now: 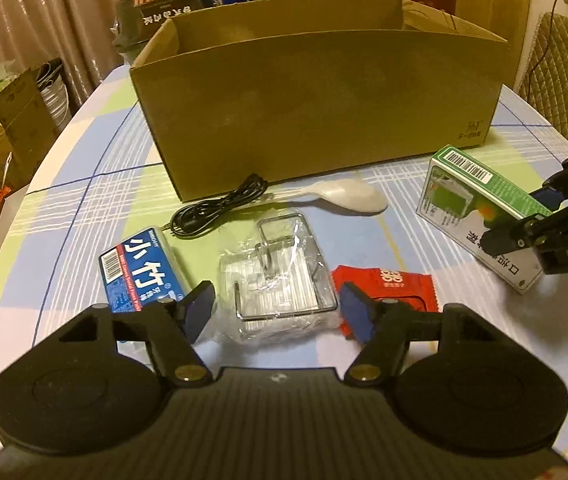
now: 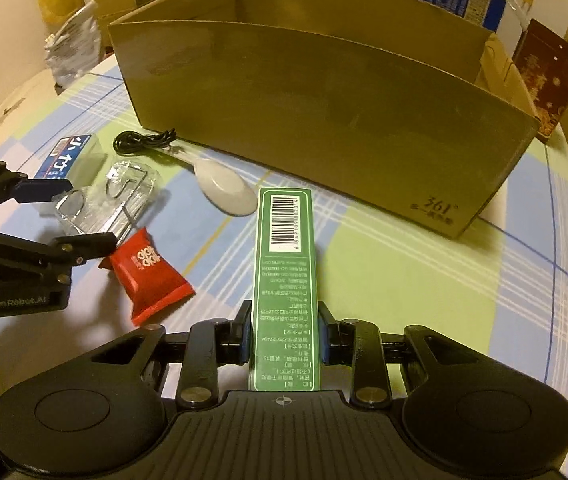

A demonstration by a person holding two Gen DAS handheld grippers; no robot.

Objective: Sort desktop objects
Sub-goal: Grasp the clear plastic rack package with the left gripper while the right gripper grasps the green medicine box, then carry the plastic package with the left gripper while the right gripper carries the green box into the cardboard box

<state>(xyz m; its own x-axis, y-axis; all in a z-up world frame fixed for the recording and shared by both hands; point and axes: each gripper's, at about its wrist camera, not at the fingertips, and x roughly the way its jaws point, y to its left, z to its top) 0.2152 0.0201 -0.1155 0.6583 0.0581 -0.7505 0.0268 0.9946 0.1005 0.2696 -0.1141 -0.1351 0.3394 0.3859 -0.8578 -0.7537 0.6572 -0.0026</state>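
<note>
Checked tablecloth (image 1: 84,168) under cardboard box (image 1: 316,92); curtains (image 1: 44,8) behind.

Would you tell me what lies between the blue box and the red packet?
A clear plastic pack with wire hooks, framed by the open left gripper, seen in the left wrist view.

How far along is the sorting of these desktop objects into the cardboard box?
Done: nothing visible inside the cardboard box. In hand: the right gripper is shut on the green carton; the left gripper is open around the clear packet. Left: blue box, red sachet, spoon, black cable.
</note>
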